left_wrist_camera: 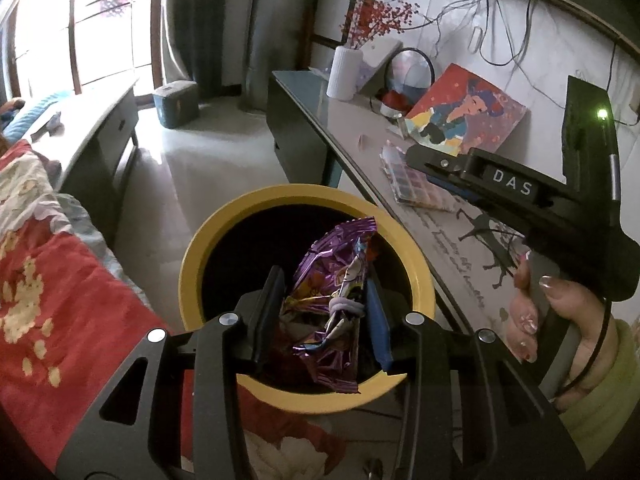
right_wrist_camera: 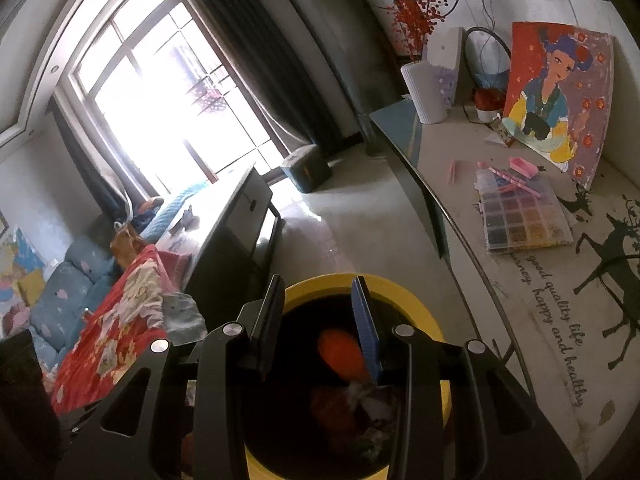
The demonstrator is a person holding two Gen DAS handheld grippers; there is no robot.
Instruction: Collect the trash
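Note:
A yellow trash bin (left_wrist_camera: 208,240) with a black liner stands on the floor between the bed and the long table. My left gripper (left_wrist_camera: 326,300) is shut on a crumpled purple snack wrapper (left_wrist_camera: 340,264) and holds it over the bin's mouth. My right gripper (right_wrist_camera: 318,308) is open and empty, hovering above the same bin (right_wrist_camera: 416,304); an orange piece of trash (right_wrist_camera: 340,350) and other scraps lie inside. The right gripper also shows in the left wrist view (left_wrist_camera: 416,158), over the table.
A long table (right_wrist_camera: 520,300) on the right holds a bead organizer box (right_wrist_camera: 524,218), a painting (right_wrist_camera: 560,92) and a white vase (right_wrist_camera: 426,92). A red floral blanket (left_wrist_camera: 48,280) covers the bed on the left. A dark cabinet (right_wrist_camera: 236,236) stands beyond.

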